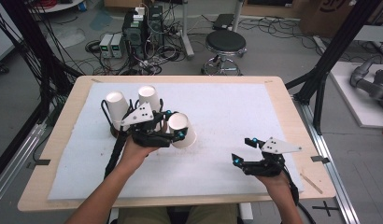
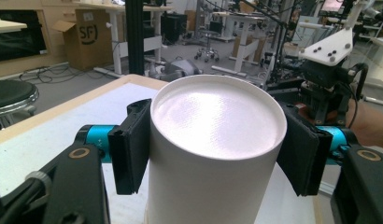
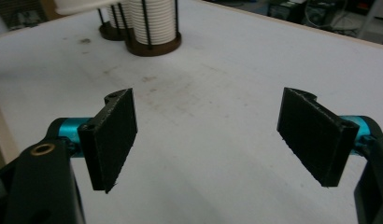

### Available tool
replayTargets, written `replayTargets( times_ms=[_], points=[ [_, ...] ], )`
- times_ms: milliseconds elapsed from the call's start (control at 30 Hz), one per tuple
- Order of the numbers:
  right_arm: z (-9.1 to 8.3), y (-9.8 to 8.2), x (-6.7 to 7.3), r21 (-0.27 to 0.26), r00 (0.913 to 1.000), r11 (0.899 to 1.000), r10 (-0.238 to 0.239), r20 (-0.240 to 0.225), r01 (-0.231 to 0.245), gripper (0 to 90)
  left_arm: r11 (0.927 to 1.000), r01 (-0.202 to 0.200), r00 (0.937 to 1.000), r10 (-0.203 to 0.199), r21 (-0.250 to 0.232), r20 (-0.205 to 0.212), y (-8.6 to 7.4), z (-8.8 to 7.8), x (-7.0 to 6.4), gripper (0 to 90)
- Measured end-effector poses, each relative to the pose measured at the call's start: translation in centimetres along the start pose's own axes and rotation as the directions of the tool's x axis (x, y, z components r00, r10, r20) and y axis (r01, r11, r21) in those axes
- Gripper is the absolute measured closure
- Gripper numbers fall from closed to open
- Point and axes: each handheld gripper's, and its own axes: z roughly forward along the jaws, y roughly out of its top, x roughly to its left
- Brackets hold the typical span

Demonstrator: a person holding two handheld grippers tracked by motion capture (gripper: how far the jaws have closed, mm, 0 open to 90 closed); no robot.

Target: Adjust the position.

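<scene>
Cup (image 1: 182, 130), white paper, clamped sideways in left claw (image 1: 173, 132), just right of the cup racks (image 1: 133, 105); right claw (image 1: 243, 150) gaping empty, well right of them, over desk (image 1: 227, 107).

A lab: floor cables (image 1: 147, 58), computer boxes (image 1: 143, 28), aluminium frames (image 1: 329, 56).

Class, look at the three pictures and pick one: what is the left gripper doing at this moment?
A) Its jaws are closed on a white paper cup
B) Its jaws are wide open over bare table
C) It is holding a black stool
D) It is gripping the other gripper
A: in the left gripper view the left gripper has a black jaw pressed against each side of the white paper cup, while the right gripper stands open.
</scene>
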Motion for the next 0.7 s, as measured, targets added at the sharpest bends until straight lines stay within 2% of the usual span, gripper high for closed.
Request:
replayTargets(
  times_ms=[100,200,300,500,600,700],
  points=[
    [0.5,0.3,0.5,-0.007,0.9983,1.0,-0.015,-0.055,0.015,20.8,1.0,0.001,1.0,-0.001,0.003,0.007,-0.3,0.1,-0.1,33.7],
    [0.9,0.6,0.8,-0.01,0.9925,0.999,-0.034,-0.117,0.033,20.8,0.9998,-0.005,0.9998,0.004,0.019,0.018,-0.5,0.3,-0.2,33.7],
    [1.4,1.3,1.1,-0.015,0.9863,0.998,-0.059,-0.154,0.057,20.8,0.9994,-0.013,0.9996,0.012,0.033,0.024,-0.5,0.3,-0.4,33.7],
    [3.1,3.1,1.5,-0.019,0.9658,0.996,-0.091,-0.243,0.089,20.8,0.9985,-0.024,0.9994,0.023,0.05,0.025,-0.8,0.4,-0.9,33.8],
    [4.3,4.0,1.8,-0.016,0.9499,0.994,-0.107,-0.294,0.107,20.8,0.9976,-0.02,0.9997,0.019,0.066,0.012,-0.8,0.5,-1.1,33.9],
    [5.6,4.8,2.2,-0.005,0.9413,0.992,-0.122,-0.315,0.127,20.7,0.9972,-0.018,0.9998,0.018,0.072,0.008,-0.8,0.7,-1.2,33.9]
  ],
)
